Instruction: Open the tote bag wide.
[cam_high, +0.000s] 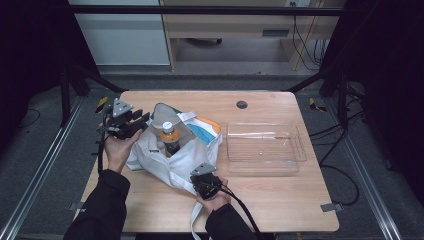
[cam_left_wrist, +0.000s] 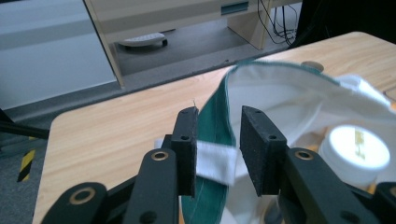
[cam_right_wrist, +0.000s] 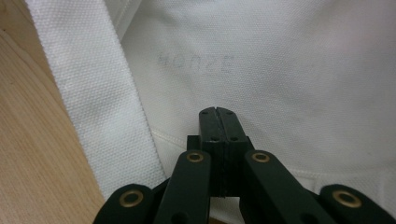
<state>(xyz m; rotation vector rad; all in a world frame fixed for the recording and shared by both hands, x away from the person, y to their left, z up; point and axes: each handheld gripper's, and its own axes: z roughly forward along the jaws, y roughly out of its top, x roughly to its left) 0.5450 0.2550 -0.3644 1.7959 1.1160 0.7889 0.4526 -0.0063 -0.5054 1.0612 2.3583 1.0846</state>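
Note:
A white tote bag (cam_high: 186, 159) lies open on the wooden table (cam_high: 280, 200). Inside it stands a bottle (cam_high: 170, 136) of orange drink with a white cap (cam_left_wrist: 358, 150). My left gripper (cam_high: 143, 120) is at the bag's left rim. Its jaws (cam_left_wrist: 218, 135) stand apart, and the green-lined rim (cam_left_wrist: 220, 100) and a white strap (cam_left_wrist: 215, 163) pass between them unpinched. My right gripper (cam_high: 201, 175) is at the bag's near edge. There it (cam_right_wrist: 217, 111) is shut, the white cloth (cam_right_wrist: 289, 70) hemmed in at its pads.
A clear plastic tray (cam_high: 300, 150) sits right of the bag. A teal and orange packet (cam_high: 206, 128) pokes out at the bag's far side. A loose white strap (cam_right_wrist: 93, 93) trails over the table's near edge. A round hole (cam_high: 242, 104) marks the far part of the tabletop.

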